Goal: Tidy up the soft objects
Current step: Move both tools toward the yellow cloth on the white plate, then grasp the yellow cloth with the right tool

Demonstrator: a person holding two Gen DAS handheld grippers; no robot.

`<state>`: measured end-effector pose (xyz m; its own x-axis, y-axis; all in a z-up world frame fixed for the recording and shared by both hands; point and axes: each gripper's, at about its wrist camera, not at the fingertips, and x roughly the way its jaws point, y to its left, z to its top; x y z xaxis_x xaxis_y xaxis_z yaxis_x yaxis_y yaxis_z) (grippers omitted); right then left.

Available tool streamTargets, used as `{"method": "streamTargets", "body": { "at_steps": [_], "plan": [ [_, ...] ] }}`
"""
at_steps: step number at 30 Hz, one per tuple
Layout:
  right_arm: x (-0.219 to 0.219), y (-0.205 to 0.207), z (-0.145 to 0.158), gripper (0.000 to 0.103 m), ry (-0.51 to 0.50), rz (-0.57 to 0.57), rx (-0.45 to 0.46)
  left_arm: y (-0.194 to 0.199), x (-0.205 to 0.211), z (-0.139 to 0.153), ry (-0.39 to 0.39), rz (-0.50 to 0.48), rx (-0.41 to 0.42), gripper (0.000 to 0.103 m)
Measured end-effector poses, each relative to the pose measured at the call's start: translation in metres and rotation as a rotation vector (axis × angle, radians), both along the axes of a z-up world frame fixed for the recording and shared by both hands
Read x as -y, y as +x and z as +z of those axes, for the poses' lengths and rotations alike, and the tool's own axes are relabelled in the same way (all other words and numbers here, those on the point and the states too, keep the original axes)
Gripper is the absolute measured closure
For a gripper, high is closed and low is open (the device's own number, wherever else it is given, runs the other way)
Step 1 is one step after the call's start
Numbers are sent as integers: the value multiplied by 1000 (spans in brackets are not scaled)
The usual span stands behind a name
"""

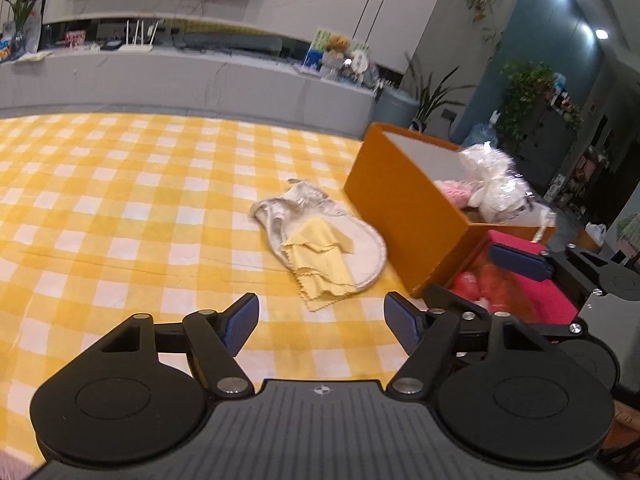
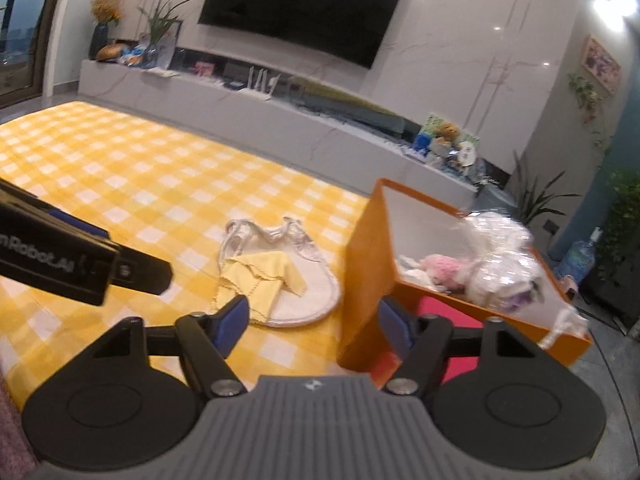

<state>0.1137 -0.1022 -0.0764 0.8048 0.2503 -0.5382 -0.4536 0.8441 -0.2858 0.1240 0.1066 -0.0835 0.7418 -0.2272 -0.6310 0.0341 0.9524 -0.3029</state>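
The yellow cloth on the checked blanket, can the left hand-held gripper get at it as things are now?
Probably yes. The yellow cloth lies uncovered on a white bib, just ahead of the open left hand-held gripper, with nothing between them. The orange box stands off to the side.

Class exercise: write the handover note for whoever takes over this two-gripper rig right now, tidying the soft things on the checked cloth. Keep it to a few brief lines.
Left gripper: open, empty.
Right gripper: open, empty.
Orange box at the cloth's right edge already holds a pink plush and a white wrapped bundle.
Still out on the checked cloth: a white bib with a yellow cloth lying on it, left of the box.
Left to do: probably move both into the box.
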Motion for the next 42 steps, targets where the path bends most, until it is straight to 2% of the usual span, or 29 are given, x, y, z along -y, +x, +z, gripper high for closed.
{"method": "streamTargets", "body": {
  "at_steps": [4, 6, 9, 16, 22, 26, 28, 29, 31, 32, 34, 35, 36, 39, 42],
  "plan": [
    [-12, 27, -11, 39, 34, 4, -60, 23, -6, -6, 20, 28, -56, 22],
    [-15, 42, -18, 39, 76, -14, -111, 44, -9, -10, 51, 61, -114, 22],
    [-22, 65, -26, 39, 144, -38, -176, 67, -13, -10, 77, 72, -105, 22],
    [-42, 101, -49, 39, 186, -73, -232, 78, -26, -33, -14, 121, -3, 22],
    [-45, 125, -62, 39, 237, -120, -285, 83, -33, -41, -29, 151, -27, 22],
    [-46, 136, -76, 38, 271, -152, -344, 88, -39, -50, -63, 184, -74, 22],
    [-46, 133, -78, 40, 265, -145, -324, 89, -38, -53, -81, 180, -87, 22],
    [-48, 131, -78, 43, 247, -133, -310, 90, -37, -54, -80, 179, -89, 22],
    [-49, 127, -78, 61, 241, -90, -297, 90, -35, -54, -73, 168, -89, 22],
    [-50, 125, -78, 66, 233, -75, -293, 91, -34, -55, -71, 163, -91, 22],
    [-53, 124, -76, 86, 226, -39, -296, 91, -32, -56, -64, 155, -96, 22],
    [-53, 123, -75, 90, 225, -28, -298, 92, -31, -57, -64, 153, -99, 22],
    [-53, 123, -75, 99, 228, -20, -301, 92, -31, -57, -65, 152, -100, 22],
    [-44, 118, -66, 101, 295, -21, -289, 89, -32, -55, -92, 151, -75, 22],
    [-41, 105, -54, 101, 220, -64, -170, 90, -29, -53, -103, 128, -58, 26]
  ]
}}
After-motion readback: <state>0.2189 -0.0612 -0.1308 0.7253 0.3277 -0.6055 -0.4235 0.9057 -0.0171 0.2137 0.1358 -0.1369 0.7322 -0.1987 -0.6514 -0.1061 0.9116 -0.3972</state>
